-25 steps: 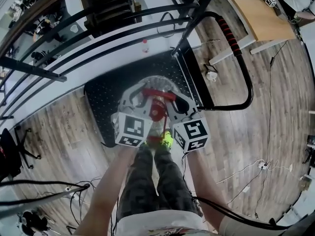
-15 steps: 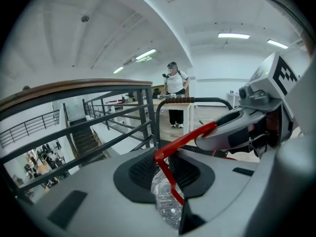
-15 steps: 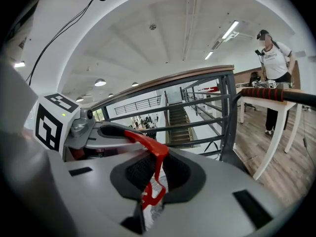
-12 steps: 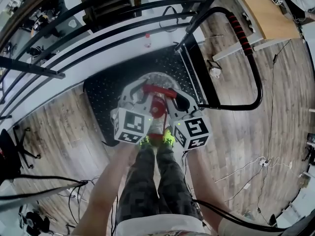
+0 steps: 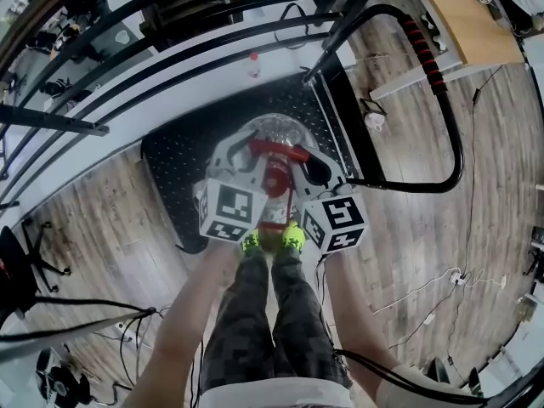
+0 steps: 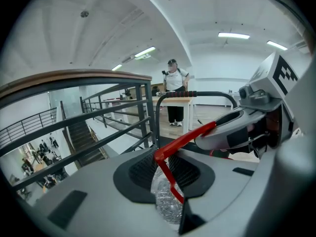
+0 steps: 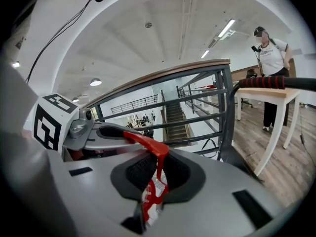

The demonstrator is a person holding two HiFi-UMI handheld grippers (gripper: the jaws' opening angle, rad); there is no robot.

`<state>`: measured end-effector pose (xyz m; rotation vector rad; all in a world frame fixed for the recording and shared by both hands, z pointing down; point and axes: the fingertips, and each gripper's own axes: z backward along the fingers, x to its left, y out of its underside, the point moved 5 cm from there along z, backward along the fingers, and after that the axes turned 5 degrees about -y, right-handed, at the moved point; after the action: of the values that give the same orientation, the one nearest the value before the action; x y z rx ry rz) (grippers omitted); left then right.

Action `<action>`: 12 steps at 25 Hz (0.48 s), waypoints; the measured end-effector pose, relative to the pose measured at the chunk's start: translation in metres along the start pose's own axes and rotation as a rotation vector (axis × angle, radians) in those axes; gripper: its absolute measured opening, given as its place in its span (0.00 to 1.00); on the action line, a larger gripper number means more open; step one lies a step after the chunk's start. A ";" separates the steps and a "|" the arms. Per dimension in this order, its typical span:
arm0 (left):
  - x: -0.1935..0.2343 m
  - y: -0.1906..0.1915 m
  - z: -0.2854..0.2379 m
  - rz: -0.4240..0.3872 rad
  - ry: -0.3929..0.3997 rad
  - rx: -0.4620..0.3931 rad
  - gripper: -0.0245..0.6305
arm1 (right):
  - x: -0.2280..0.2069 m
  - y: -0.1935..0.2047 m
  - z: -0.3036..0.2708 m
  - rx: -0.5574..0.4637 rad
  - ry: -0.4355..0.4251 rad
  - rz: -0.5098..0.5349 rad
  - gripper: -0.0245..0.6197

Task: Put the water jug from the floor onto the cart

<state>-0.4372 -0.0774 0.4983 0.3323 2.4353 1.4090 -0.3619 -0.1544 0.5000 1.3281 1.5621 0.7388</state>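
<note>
The water jug is clear plastic with a red cap and a red carrying handle. It hangs over the black deck of the cart; I cannot tell whether it touches. My left gripper is shut on the handle's left end and my right gripper on its right end. In the left gripper view the red handle runs across the jaws above crinkled clear plastic. The right gripper view has the handle between the jaws, with the jug's label below.
The cart's push bar with a red grip rises at the right. A black railing runs behind the cart, with a small bottle on the ledge. A wooden table stands far right. Cables lie on the floor. My green shoes stand at the deck's edge.
Both grippers and the jug have come down together over the cart's deck, and the cart's push bar has shifted right in the view. The grip on the red handle is unchanged.
</note>
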 end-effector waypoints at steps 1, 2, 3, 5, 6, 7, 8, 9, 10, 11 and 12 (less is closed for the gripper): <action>-0.001 0.002 -0.004 -0.002 0.003 0.002 0.15 | -0.003 0.002 -0.002 0.001 0.003 -0.001 0.10; -0.002 0.004 -0.008 -0.004 0.007 0.004 0.15 | -0.007 0.005 -0.003 0.003 0.007 -0.001 0.10; -0.002 0.005 -0.013 -0.006 0.010 0.007 0.15 | -0.010 0.007 -0.005 0.004 0.009 0.000 0.10; 0.000 0.009 -0.021 -0.013 0.013 0.016 0.15 | -0.016 0.011 -0.011 0.009 0.008 0.005 0.10; 0.001 0.011 -0.025 -0.017 0.015 0.021 0.15 | -0.019 0.012 -0.015 0.014 0.006 0.010 0.10; 0.001 0.012 -0.030 -0.021 0.018 0.026 0.15 | -0.023 0.014 -0.018 0.021 0.004 0.017 0.10; 0.002 0.014 -0.036 -0.024 0.022 0.029 0.15 | -0.027 0.015 -0.021 0.027 0.002 0.024 0.10; 0.003 0.015 -0.041 -0.027 0.026 0.030 0.15 | -0.030 0.016 -0.024 0.032 0.001 0.030 0.10; 0.004 0.017 -0.046 -0.029 0.029 0.031 0.15 | -0.033 0.018 -0.027 0.037 -0.001 0.034 0.10; 0.005 0.018 -0.050 -0.032 0.032 0.032 0.15 | -0.037 0.019 -0.031 0.040 -0.002 0.037 0.10; 0.006 0.020 -0.055 -0.034 0.034 0.032 0.15 | -0.040 0.020 -0.034 0.043 -0.002 0.038 0.10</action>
<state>-0.4629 -0.1095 0.5406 0.2750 2.4809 1.3728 -0.3853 -0.1839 0.5420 1.3934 1.5629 0.7311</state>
